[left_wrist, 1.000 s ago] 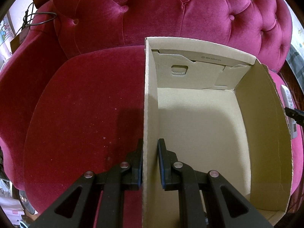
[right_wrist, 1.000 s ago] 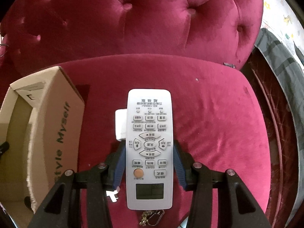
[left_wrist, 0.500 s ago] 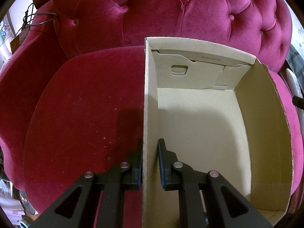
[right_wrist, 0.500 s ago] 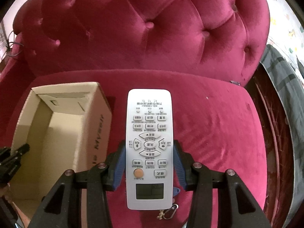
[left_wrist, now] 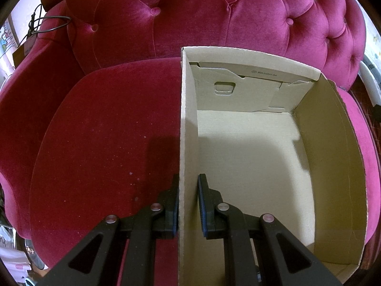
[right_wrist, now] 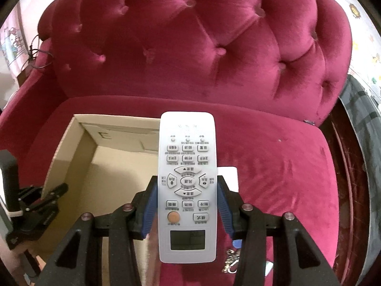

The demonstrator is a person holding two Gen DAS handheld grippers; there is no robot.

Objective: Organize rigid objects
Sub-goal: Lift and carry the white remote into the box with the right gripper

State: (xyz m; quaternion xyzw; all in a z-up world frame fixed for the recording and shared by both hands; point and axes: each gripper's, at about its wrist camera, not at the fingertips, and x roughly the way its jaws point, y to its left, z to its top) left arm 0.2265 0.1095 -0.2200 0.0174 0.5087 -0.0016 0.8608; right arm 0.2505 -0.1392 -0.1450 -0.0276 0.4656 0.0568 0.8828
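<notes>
Pinching the cardboard box (left_wrist: 250, 147) wall, the left tool (left_wrist: 188, 205) steadies it on the sofa seat (left_wrist: 107, 143). At lower centre of the right view, the right tool (right_wrist: 187, 205), part-open, clamps the air-conditioner remote (right_wrist: 187, 166) above the box's right edge, long axis pointing toward the backrest, probably for dropping in.

One open brown cardboard box (left_wrist: 250, 157), one white push-button remote control (right_wrist: 187, 186), one flat white card (right_wrist: 229, 178), one metal key bunch (right_wrist: 232, 261), and one crimson tufted velvet sofa (right_wrist: 190, 54).
</notes>
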